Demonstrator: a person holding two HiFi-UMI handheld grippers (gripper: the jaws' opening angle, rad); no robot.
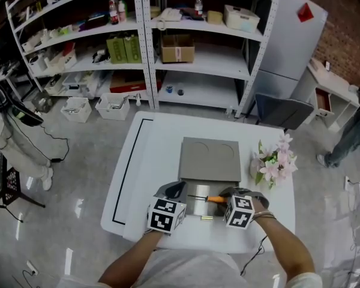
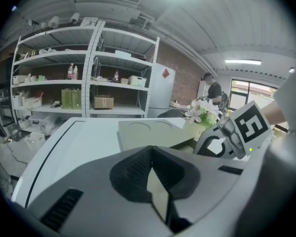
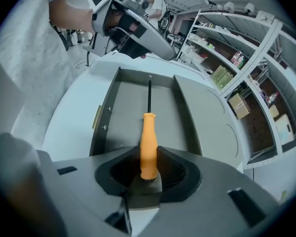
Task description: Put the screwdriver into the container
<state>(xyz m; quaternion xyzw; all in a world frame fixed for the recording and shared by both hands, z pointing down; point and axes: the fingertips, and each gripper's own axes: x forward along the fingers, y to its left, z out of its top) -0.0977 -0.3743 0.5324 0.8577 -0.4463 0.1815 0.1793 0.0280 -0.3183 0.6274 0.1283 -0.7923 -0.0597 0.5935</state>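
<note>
A screwdriver (image 1: 216, 199) with an orange handle (image 3: 148, 142) and a dark shaft is held level in my right gripper (image 1: 224, 197), which is shut on the handle's end (image 3: 148, 171). Its shaft points across the open grey container (image 1: 199, 209), above the container's floor (image 3: 130, 110). The container's flat lid (image 1: 210, 159) lies open behind it. My left gripper (image 1: 179, 189) hovers at the container's left end, also seen past the shaft's tip (image 3: 138, 33). Its jaws (image 2: 155, 181) are together with nothing between them.
A bunch of pink and white flowers (image 1: 275, 162) stands at the table's right edge. A small brass piece (image 1: 207, 218) lies near the container's front. Shelving racks (image 1: 168, 47) with boxes and bottles stand beyond the white table (image 1: 150, 161). A person's legs (image 1: 348, 138) show at far right.
</note>
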